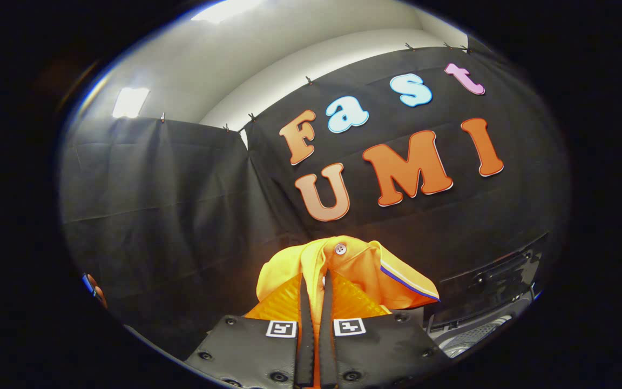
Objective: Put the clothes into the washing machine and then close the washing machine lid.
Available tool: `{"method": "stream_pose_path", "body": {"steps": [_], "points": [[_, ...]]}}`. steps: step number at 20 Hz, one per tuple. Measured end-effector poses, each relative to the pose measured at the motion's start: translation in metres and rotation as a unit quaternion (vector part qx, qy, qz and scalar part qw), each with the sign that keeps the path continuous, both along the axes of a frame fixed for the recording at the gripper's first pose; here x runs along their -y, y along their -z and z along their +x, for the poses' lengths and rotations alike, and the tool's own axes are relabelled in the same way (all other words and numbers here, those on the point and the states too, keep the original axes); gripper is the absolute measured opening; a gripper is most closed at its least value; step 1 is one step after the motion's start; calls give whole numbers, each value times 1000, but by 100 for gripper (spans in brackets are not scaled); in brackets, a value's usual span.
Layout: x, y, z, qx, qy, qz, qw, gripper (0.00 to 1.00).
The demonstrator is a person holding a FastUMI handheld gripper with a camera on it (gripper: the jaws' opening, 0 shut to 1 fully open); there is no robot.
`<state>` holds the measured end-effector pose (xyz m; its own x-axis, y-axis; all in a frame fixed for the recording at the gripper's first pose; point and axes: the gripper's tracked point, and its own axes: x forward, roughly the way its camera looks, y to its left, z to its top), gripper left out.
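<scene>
Orange cloth is pinched between my fingers (315,294): they are pressed close together on a shirt (343,275), and only a thin strip of the fabric shows between them. The shirt is lifted up and bunches just ahead of my fingertips, with a white button (340,249) on top and a collar with a blue stripe (408,283) folding to the right. Below and to the right of the shirt I see the washing machine (484,319), with its dark lid (497,275) standing open and a part of the drum (470,337) visible under it.

Orange-yellow buttoned garment (343,270) bunched, pinched in the gripper (315,281), washing machine (478,319) open beyond
</scene>
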<state>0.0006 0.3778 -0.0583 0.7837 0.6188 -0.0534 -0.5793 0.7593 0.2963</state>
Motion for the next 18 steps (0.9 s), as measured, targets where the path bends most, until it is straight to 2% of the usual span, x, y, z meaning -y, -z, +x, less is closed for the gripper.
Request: {"method": "stream_pose_path", "body": {"steps": [8,18], "points": [[139,-21,45,20,67,-7,997,11],[262,26,88,-13,119,-45,992,11]]}}
